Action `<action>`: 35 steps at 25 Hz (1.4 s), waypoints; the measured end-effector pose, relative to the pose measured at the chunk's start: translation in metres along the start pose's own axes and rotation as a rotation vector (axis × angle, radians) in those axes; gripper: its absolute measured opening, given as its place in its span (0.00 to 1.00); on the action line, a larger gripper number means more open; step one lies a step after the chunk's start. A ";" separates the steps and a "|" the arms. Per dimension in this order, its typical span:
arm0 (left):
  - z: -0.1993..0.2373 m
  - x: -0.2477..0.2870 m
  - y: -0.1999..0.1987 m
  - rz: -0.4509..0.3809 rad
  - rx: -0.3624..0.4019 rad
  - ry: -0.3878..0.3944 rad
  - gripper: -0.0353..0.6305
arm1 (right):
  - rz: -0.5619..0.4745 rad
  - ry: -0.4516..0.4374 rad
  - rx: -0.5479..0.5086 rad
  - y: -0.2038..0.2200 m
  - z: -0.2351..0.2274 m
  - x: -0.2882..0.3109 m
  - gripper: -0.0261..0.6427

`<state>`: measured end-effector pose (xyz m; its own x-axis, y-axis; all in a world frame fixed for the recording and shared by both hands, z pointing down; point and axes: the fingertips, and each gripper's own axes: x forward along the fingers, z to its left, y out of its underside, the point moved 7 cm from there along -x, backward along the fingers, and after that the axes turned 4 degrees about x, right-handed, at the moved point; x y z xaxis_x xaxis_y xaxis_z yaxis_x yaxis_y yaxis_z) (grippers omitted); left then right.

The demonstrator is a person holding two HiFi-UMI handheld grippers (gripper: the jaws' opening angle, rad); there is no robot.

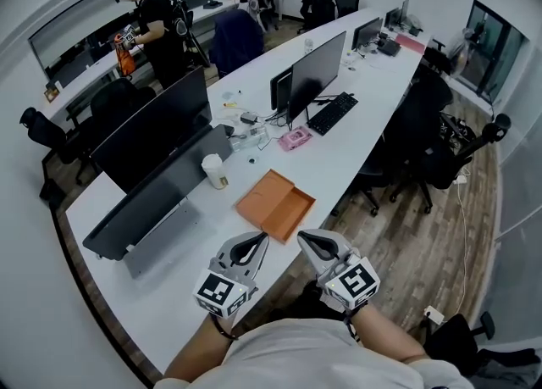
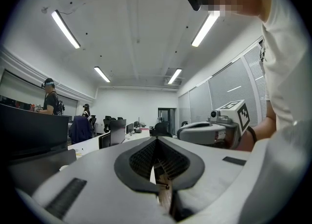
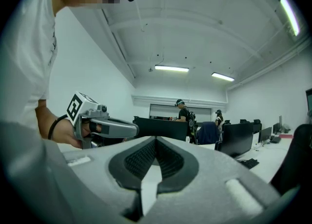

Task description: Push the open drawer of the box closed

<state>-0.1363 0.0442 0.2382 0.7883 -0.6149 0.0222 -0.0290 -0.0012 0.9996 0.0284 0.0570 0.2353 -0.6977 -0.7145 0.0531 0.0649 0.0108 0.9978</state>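
A flat orange box (image 1: 265,192) lies on the white desk (image 1: 356,158), and its drawer (image 1: 293,213) is pulled out toward me. In the head view both grippers hover side by side just short of the drawer, above the desk's near edge. My left gripper (image 1: 263,238) is shut, its tips meeting with nothing between them (image 2: 157,140). To its right, my right gripper (image 1: 302,236) is also shut and empty (image 3: 156,139). Both point level, so the box is hidden in the two gripper views. Each gripper view shows the other gripper beside it.
A paper cup (image 1: 215,171) stands left of the box, in front of a grey monitor back (image 1: 152,201). Farther along the desk are a pink object (image 1: 295,138), a keyboard (image 1: 333,113) and more monitors (image 1: 315,74). Office chairs (image 1: 432,150) line the right side. People (image 1: 157,31) stand at the far counter.
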 end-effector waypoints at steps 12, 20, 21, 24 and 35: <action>0.022 0.013 0.014 0.012 0.004 -0.040 0.05 | 0.004 -0.021 0.007 0.014 -0.027 0.022 0.04; 0.042 0.047 0.029 0.036 -0.015 -0.052 0.05 | 0.037 -0.036 0.028 0.034 -0.064 0.042 0.04; 0.045 0.052 0.031 0.040 -0.019 -0.051 0.05 | 0.042 -0.038 0.028 0.036 -0.070 0.045 0.04; 0.053 0.069 0.037 0.051 -0.025 -0.050 0.05 | 0.059 -0.043 0.030 0.042 -0.088 0.053 0.04; 0.088 0.124 0.067 0.091 -0.071 -0.049 0.05 | 0.137 -0.062 0.067 0.081 -0.144 0.085 0.04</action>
<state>-0.0946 -0.1012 0.3065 0.7534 -0.6477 0.1134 -0.0542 0.1107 0.9924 0.0775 -0.1036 0.3152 -0.7285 -0.6584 0.1891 0.1160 0.1535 0.9813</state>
